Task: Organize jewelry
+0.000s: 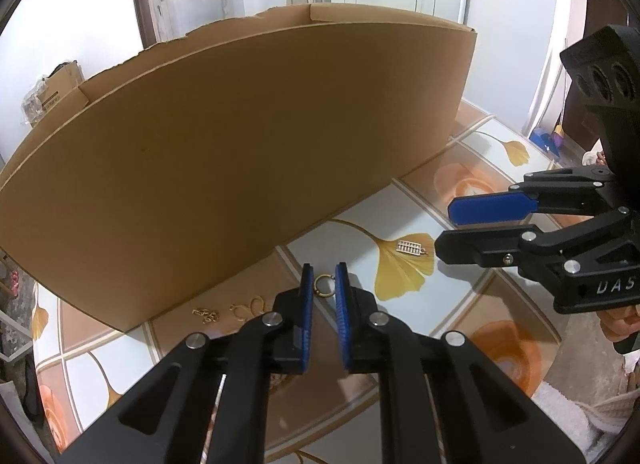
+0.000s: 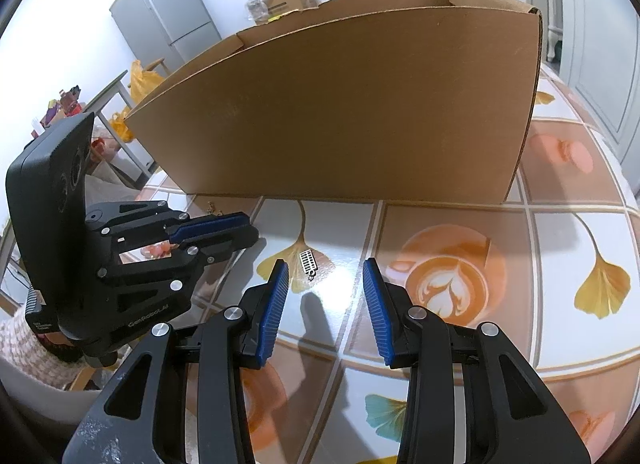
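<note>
**Gold ring between the left tongs, pendant ahead of the right**

While both grippers point down at the patterned tablecloth (image 1: 472,284), the jewelry lies scattered along the foot of a large cardboard box (image 1: 240,136).

Left gripper (image 1: 324,284): its 2 blue pads are drawn close together, with a narrow gap left. A small gold ring (image 1: 323,287) sits in that gap at the fingertips. Both pads stand just beside the ring; whether they press on it cannot be told from the left wrist view. In the right wrist view the same gripper shows from the side, jaws nearly together, the ring hidden.

Right gripper (image 2: 325,278): jaws spread apart, nothing between the pads. A small pale pendant (image 2: 309,261) with rows of beads in a rectangular frame lies flat on a yellow ginkgo leaf print, just ahead of the fingertips and nearer the left-hand pad. It touches neither pad. From the left wrist view the pendant rests just off the tip of the lower finger of the right gripper, apart from it.

Other pieces: a gold chain tangle (image 1: 206,314) and a pair of thin gold hoops (image 1: 248,306) lie close to the box's bottom edge, to the left of the left gripper's tips, apart from both tongs.

The box stands upright on the cloth, its long wall facing both cameras.
</note>
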{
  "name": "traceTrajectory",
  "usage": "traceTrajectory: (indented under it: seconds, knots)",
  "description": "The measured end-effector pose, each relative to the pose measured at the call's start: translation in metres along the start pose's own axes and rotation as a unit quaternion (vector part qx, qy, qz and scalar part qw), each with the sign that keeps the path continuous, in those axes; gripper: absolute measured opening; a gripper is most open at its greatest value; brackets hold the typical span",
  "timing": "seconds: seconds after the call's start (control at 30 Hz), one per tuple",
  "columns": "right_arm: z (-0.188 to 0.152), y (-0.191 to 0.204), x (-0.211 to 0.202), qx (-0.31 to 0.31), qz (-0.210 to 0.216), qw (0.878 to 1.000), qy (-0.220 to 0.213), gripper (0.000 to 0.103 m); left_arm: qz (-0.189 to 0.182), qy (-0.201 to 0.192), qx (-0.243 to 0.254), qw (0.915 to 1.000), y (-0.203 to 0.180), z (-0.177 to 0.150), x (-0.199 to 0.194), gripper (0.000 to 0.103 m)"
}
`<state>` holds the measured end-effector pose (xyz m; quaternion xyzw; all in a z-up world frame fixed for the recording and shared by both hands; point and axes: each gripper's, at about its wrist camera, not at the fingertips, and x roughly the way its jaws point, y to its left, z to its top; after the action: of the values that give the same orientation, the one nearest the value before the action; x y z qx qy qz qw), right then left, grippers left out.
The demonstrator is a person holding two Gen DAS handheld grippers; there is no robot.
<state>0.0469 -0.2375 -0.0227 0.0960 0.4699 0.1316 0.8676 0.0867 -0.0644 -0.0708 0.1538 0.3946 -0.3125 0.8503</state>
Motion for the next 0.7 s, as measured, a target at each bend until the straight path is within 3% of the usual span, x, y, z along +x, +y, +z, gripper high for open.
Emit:
traceTrajectory:
  seconds: [0.33, 0.7]
  knots:
    - [0.005, 0.015, 0.0, -0.036, -0.033, 0.999, 0.006, 0.036, -0.023, -0.018, -0.021, 0.9993, 0.009, -0.002, -0.019, 0.009]
    - [0.008, 0.029, -0.01, -0.032, -0.058, 0.998, 0.01, 0.036, -0.042, -0.043, -0.048, 0.9971, 0.015, -0.006, -0.055, 0.009]
